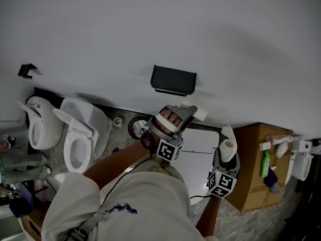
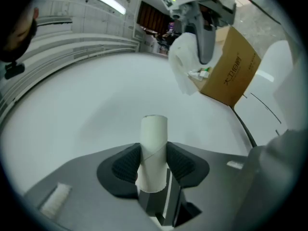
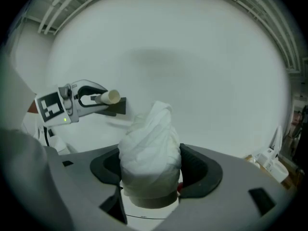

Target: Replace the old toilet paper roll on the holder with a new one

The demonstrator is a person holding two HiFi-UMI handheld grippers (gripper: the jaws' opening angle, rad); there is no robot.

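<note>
The empty cardboard tube stands upright between the pads of my left gripper, which is shut on it. In the head view this gripper is raised to just below the black holder on the white wall, the tube sticking out at its tip. My right gripper is shut on the new white paper roll, whose loose end is bunched on top. It hangs lower and to the right. From the right gripper view, the left gripper and tube are beside the holder.
Two white toilets stand at the left along the wall. A brown cardboard box with a green bottle sits at the right. A white panel lies below the grippers.
</note>
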